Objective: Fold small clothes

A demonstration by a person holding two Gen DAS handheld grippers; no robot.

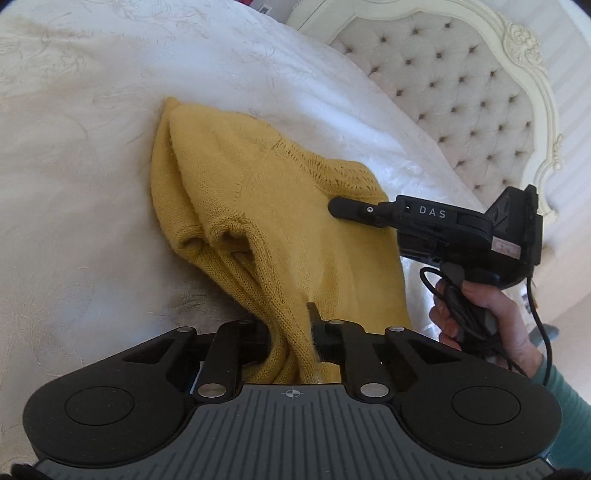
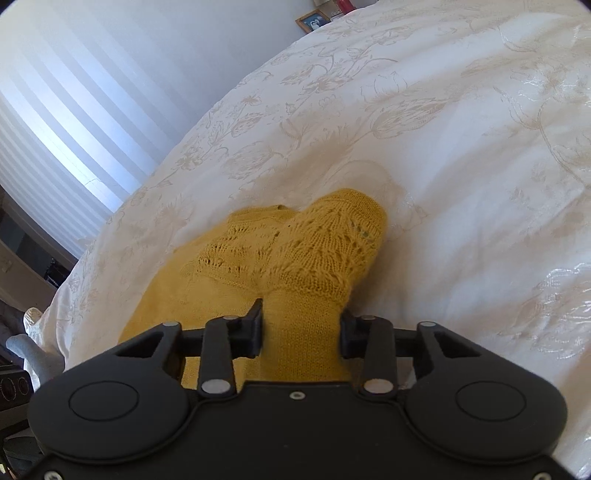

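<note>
A mustard yellow knitted sweater lies on the white bedspread. My left gripper is shut on a bunched fold of it near the sleeve and lifts that part slightly. My right gripper is shut on the sweater near its lacy openwork band, with the knit draped over and between the fingers. In the left wrist view the right gripper reaches in from the right over the sweater's lace edge, held by a hand.
A tufted cream headboard stands beyond the bed at upper right. In the right wrist view the bed's edge drops off at left toward striped wallpaper and dark furniture. A picture frame sits far back.
</note>
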